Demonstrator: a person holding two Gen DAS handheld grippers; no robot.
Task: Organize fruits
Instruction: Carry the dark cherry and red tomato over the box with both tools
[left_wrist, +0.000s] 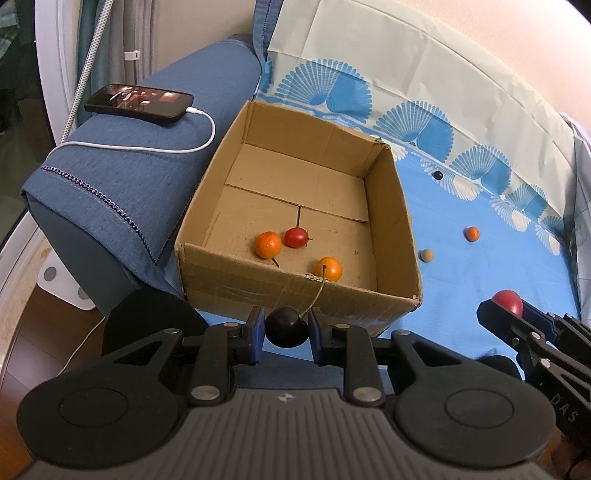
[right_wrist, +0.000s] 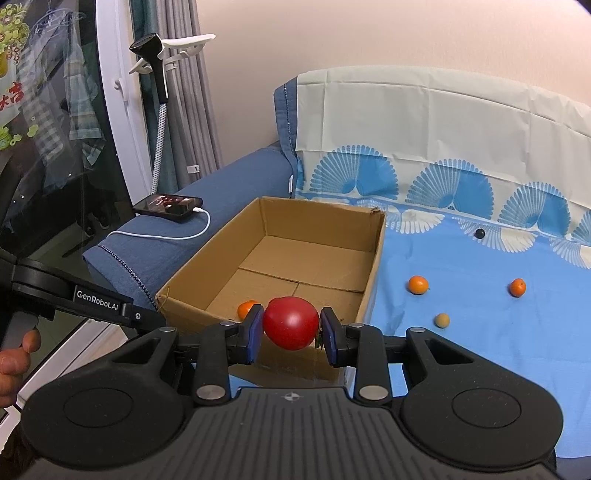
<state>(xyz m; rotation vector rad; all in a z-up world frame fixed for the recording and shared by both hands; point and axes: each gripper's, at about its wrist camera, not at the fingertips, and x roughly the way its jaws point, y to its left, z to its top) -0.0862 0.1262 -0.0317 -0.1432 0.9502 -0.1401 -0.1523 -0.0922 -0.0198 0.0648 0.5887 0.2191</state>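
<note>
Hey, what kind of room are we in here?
Most likely a home living room or bedroom: a blue upholstered armrest with a charging phone on it, curtains by a window, and a patterned cloth spread over the seat.

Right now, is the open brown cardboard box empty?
No: the open brown cardboard box holds two small orange fruits and a small red fruit on its floor.

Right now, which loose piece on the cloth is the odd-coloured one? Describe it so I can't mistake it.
Start at the cardboard box on the blue sheet, then look to its right. Among the loose fruits lying there, the small tan ball lies nearest the camera. It is dull beige, unlike the two orange fruits and the dark berry farther back.
</note>
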